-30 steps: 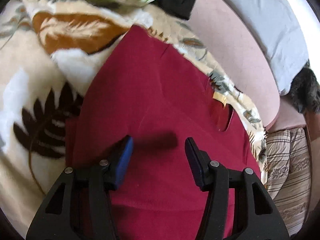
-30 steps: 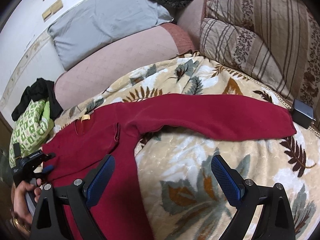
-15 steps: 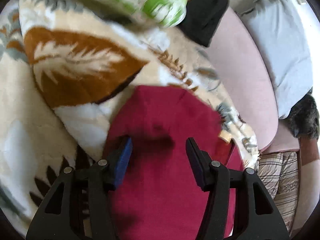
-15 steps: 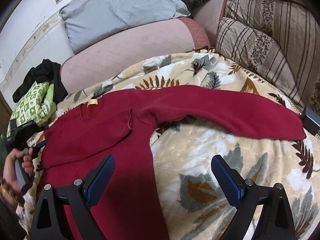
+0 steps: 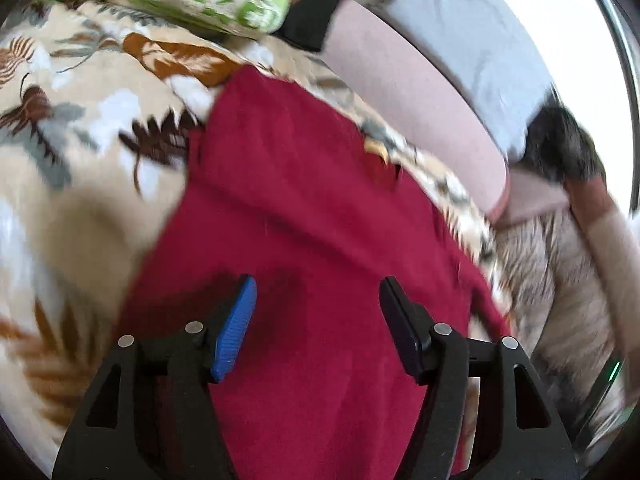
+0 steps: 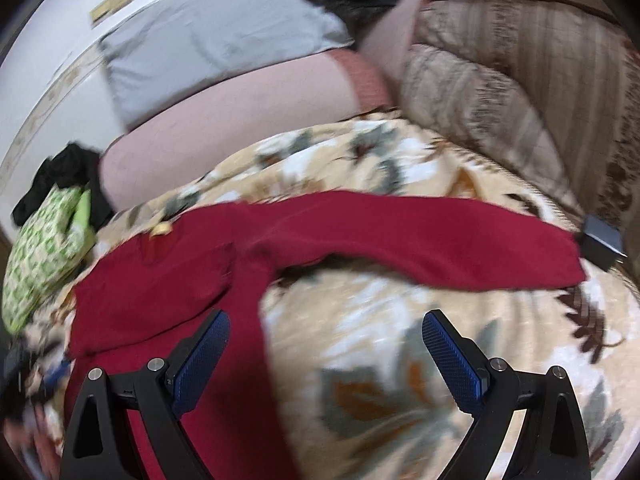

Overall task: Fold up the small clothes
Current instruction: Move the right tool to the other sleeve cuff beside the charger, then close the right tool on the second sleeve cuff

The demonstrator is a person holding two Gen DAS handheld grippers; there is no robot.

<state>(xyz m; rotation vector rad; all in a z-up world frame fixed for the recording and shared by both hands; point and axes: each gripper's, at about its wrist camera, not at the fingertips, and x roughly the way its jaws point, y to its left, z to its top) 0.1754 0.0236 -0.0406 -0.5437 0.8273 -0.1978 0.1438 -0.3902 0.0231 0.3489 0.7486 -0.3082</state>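
A dark red sweater point(image 5: 304, 184) lies flat on a leaf-patterned blanket point(image 5: 80, 140), with a yellow neck tag point(image 5: 376, 146) at its far edge. My left gripper point(image 5: 318, 282) hovers over the sweater's body. Its jaws are opening, and nothing is between the pads. In the right wrist view the sweater point(image 6: 160, 292) has a folded layer across the chest. One long sleeve point(image 6: 420, 240) stretches out to the right. My right gripper point(image 6: 326, 316) stands wide open above the sweater's side edge and the blanket point(image 6: 380, 320), holding nothing.
A green-and-white patterned cushion point(image 6: 44, 248) and a black garment point(image 6: 60, 176) lie at the far left. A pink bolster point(image 6: 240, 120) and grey pillow point(image 6: 208, 40) line the back. Striped cushions point(image 6: 500, 100) stand at the right. A small dark box point(image 6: 600, 236) sits by the sleeve's cuff.
The left gripper went out towards the sweater's far shoulder, then drew back over its body, and its jaws now stand wider. The right gripper has stayed open in much the same place.
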